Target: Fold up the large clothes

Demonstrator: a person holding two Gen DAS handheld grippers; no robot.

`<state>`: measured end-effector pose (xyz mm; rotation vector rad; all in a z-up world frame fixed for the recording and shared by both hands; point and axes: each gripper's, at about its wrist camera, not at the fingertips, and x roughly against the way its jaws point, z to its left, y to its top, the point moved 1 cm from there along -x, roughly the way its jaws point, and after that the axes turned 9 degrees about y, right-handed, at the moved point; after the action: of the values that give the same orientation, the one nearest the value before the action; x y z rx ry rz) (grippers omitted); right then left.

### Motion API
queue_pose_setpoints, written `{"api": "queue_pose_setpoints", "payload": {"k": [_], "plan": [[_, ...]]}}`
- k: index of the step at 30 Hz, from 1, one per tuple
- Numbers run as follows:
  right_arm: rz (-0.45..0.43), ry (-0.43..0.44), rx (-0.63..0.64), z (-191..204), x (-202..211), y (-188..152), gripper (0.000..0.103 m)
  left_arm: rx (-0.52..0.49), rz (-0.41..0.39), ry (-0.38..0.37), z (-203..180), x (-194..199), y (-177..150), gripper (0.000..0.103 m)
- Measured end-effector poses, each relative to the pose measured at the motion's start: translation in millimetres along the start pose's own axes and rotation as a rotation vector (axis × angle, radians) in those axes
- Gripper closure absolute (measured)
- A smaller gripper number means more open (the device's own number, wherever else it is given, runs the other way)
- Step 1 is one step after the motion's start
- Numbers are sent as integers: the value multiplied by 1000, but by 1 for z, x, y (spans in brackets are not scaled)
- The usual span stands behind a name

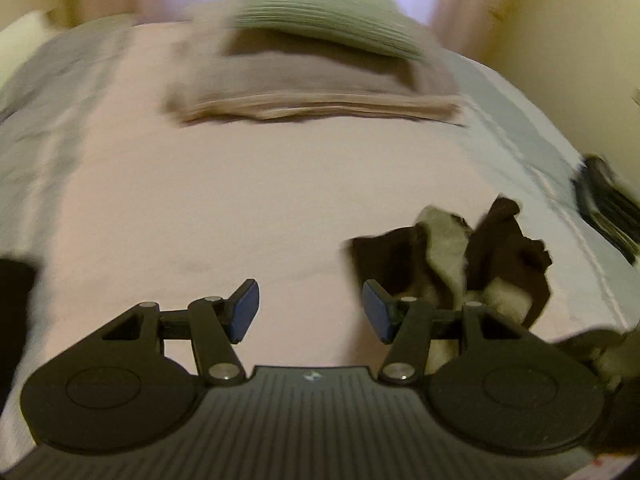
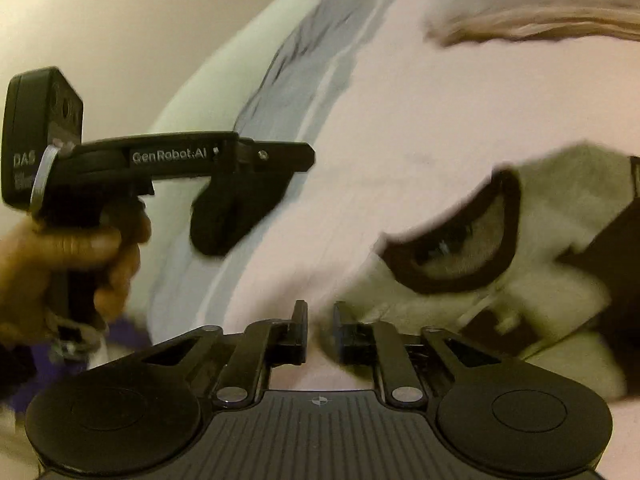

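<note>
Left wrist view: the left tool hangs over a bed covered in a pale pink sheet, its two blue-padded fingers spread with nothing but bare sheet between them. Just right of the tool lies one crumpled garment, dark brown and cream, bunched partly behind the tool's right finger without touching its pad. Farther up the bed from the tool sits one stack of folded beige cloth, and one green ribbed pillow leans on the stack's far side. A dark object at the bed's right edge is too blurred to name.

Right wrist view: the right tool shows two dark fingers standing a narrow gap apart, pinching nothing; pink sheet shows through the gap. The same brown-and-cream garment lies just right of and beyond this tool, its dark-trimmed neck opening facing the camera. Left of the tool, a person's hand grips the handle of the left tool, seen side-on. The folded stack's edge appears well beyond the garment.
</note>
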<state>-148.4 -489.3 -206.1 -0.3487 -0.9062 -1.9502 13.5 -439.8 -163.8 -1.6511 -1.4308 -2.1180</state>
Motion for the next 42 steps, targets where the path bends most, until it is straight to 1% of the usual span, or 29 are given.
{"api": "queue_pose_setpoints", "payload": {"k": [1,2,3,5,6,7,9,11,12,13,14,15,17,18,19,20,22,23,24,25,26,27,28,30,33,35,37,39,42], "plan": [[14,-2,34,3,1,-1,79,33,6,25,18,6,-11,50],[23,-5,67,4,6,-2,68,56,13,44,32,9,-19,50],[33,-14,107,3,14,-1,63,76,21,60,44,11,-28,50],[50,-70,216,-5,31,5,62,132,51,71,60,9,-46,50],[73,-119,280,-17,41,11,60,159,60,64,65,6,-56,50],[95,-159,329,-41,41,26,59,184,73,63,65,2,-67,50],[142,-232,430,-79,47,46,54,225,102,56,66,-9,-87,50],[194,-277,528,-120,50,64,50,259,134,49,59,-27,-108,50],[233,-281,572,-140,48,72,49,265,148,44,53,-38,-117,49],[266,-280,607,-162,43,71,48,268,163,42,44,-46,-123,48],[303,-261,640,-177,36,80,48,268,184,37,36,-58,-130,48],[341,-224,665,-190,30,84,48,263,197,40,29,-67,-136,48],[418,-170,746,-207,9,94,47,248,225,78,19,-86,-147,48],[474,-141,790,-216,-3,96,47,248,238,88,15,-94,-151,48],[518,-132,835,-225,-14,97,47,245,243,97,13,-97,-155,49],[544,-126,864,-233,-23,97,47,238,243,112,10,-99,-158,50],[578,-79,852,-246,-38,99,47,243,242,125,8,-99,-163,58],[587,-54,817,-249,-41,100,53,248,244,118,7,-97,-165,68],[596,-37,785,-251,-42,102,80,245,246,114,5,-96,-164,81],[593,-47,779,-249,-41,101,87,229,247,113,1,-93,-163,86],[573,-60,793,-242,-34,101,90,208,246,116,-3,-90,-163,93],[547,-74,795,-234,-23,101,96,187,243,120,-4,-87,-163,97],[516,-96,793,-223,-11,102,96,171,231,126,-6,-81,-164,97],[424,-157,796,-200,20,103,97,175,197,122,-5,-69,-158,98],[245,-268,776,-156,86,111,98,152,124,111,-5,-44,-142,98],[128,-347,778,-120,132,116,98,112,37,101,-3,-16,-122,98],[12,-438,776,-80,178,118,98,73,-55,92,2,12,-94,99],[-111,-497,745,-40,217,111,98,6,-177,70,9,51,-53,99],[-264,-567,713,12,260,90,98,-116,-344,45,8,113,4,99]]}}
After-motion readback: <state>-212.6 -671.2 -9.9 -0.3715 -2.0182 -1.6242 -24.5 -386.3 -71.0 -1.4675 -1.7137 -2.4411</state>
